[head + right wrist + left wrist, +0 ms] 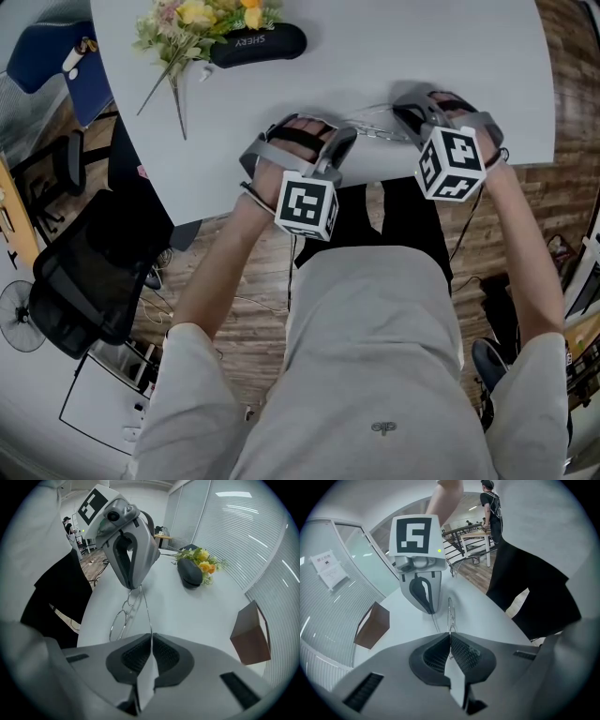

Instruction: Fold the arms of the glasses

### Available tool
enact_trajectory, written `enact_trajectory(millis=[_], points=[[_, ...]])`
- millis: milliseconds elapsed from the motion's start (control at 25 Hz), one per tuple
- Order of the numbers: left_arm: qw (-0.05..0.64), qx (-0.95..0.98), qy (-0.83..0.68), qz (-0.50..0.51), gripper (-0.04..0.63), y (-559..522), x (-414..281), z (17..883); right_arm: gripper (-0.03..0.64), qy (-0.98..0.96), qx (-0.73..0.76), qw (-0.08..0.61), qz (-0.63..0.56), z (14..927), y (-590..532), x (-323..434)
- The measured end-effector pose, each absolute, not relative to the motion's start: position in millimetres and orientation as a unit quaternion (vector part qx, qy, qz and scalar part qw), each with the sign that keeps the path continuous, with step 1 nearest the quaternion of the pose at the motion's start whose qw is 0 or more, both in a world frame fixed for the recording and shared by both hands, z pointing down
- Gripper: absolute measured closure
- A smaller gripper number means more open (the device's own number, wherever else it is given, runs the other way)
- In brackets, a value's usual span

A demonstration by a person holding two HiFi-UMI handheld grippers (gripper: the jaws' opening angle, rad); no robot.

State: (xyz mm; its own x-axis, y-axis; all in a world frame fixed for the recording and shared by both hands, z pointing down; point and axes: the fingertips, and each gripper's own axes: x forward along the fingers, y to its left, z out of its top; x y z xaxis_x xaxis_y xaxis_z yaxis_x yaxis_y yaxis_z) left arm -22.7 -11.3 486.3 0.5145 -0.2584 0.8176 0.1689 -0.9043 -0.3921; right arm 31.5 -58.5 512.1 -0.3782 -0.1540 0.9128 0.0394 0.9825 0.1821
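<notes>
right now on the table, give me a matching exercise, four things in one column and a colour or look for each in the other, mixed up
Things:
1. glasses
2. case
3. flowers
4. box

Looks:
a. brown
b. black
c. yellow and pink
d. thin metal wire

Pairs: 1-d, 2-b, 3-c, 4-a

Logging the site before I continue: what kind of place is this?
Likely an office or meeting room: a white table, a black office chair beside it, and slatted blinds on the windows.
</notes>
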Motion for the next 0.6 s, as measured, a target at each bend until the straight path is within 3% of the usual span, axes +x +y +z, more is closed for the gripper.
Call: enact_trajectory(millis=[600], points=[[0.222,-0.84,0.025,-0.495,0.572,-14,-24,485,0.601,-0.81,-0.017,0.582,-0.062,516,-31,51]])
